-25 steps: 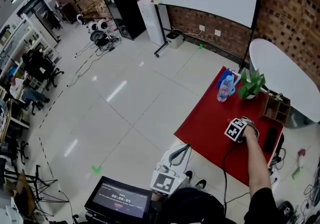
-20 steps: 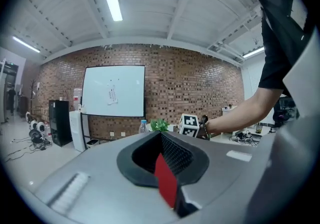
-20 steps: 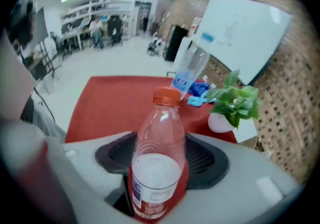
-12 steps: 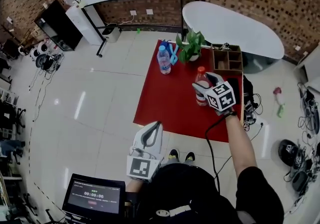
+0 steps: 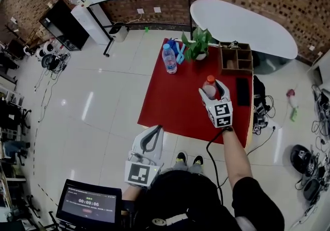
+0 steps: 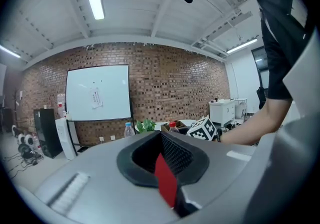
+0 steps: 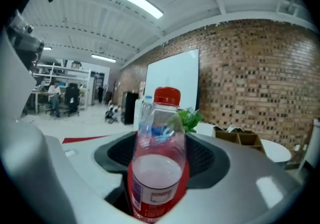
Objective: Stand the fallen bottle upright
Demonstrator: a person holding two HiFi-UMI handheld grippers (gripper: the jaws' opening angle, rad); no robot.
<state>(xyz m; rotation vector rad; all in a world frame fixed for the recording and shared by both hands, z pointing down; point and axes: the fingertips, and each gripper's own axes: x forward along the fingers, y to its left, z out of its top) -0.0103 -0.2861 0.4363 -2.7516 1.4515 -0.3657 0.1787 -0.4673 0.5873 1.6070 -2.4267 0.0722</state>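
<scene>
The left gripper (image 5: 152, 140) is held short of the near edge of the red tabletop (image 5: 172, 102), its jaws pressed together on nothing. Farther along, a blue-capped water bottle (image 5: 169, 60) and a potted plant (image 5: 197, 45) stand by the table's far edge. At the right, the right gripper (image 5: 212, 91) pinches the red-capped bottle (image 7: 159, 155) by its lower body, cap up, over the tabletop's right half.

At the far edge of the table (image 5: 172, 103) a water bottle (image 5: 169, 60) is standing left of a plant (image 5: 197, 44), a box (image 5: 236, 60) right of it; nearer, the right gripper (image 5: 211, 91) is holding a second bottle (image 5: 210, 79) upright.
</scene>
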